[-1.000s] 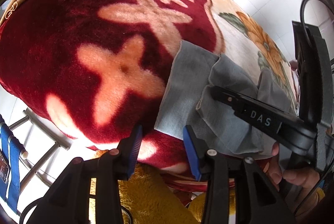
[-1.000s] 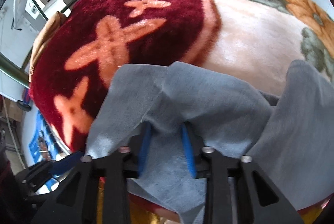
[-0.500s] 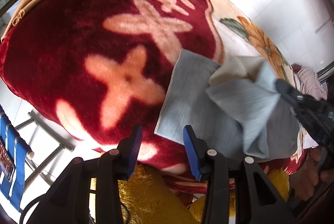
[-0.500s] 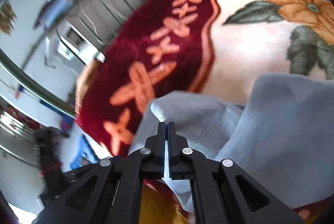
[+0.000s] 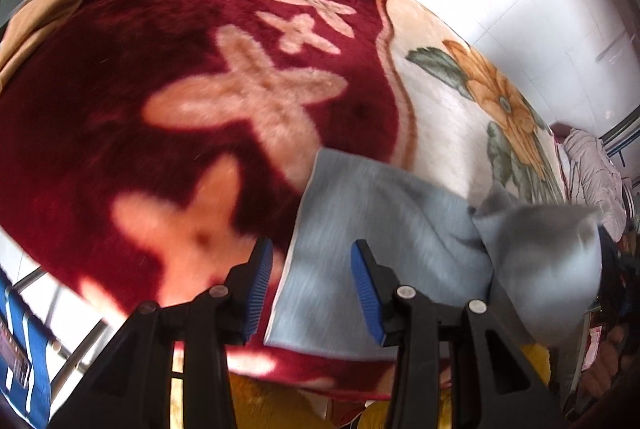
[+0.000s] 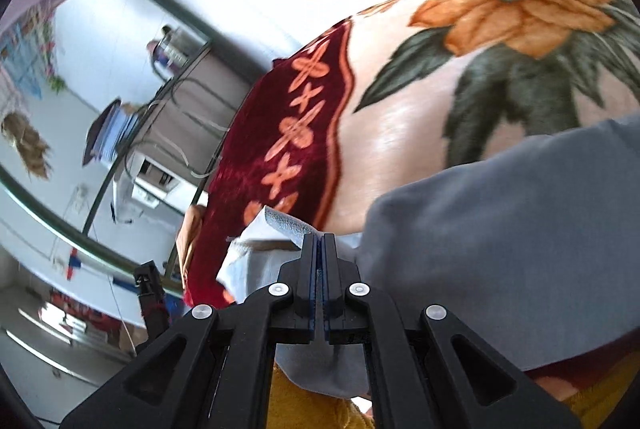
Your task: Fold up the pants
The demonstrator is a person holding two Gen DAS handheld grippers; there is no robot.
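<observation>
Right wrist view: right hand-held gripper (image 6: 319,249) clamped on grey pants (image 6: 500,229).

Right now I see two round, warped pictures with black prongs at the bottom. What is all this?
No robot here: a person holds a two-fingered clamp in each hand, and each clamp carries a wide-angle camera looking out along its fingers. One picture comes from the left gripper, whose blue-padded jaws stand open over an edge of the grey pants. The other comes from the right gripper, pinched shut on a fold of the same pants and holding it above the surface. Underneath lies a plush blanket, dark red with pale crosses and an orange flower.
</observation>
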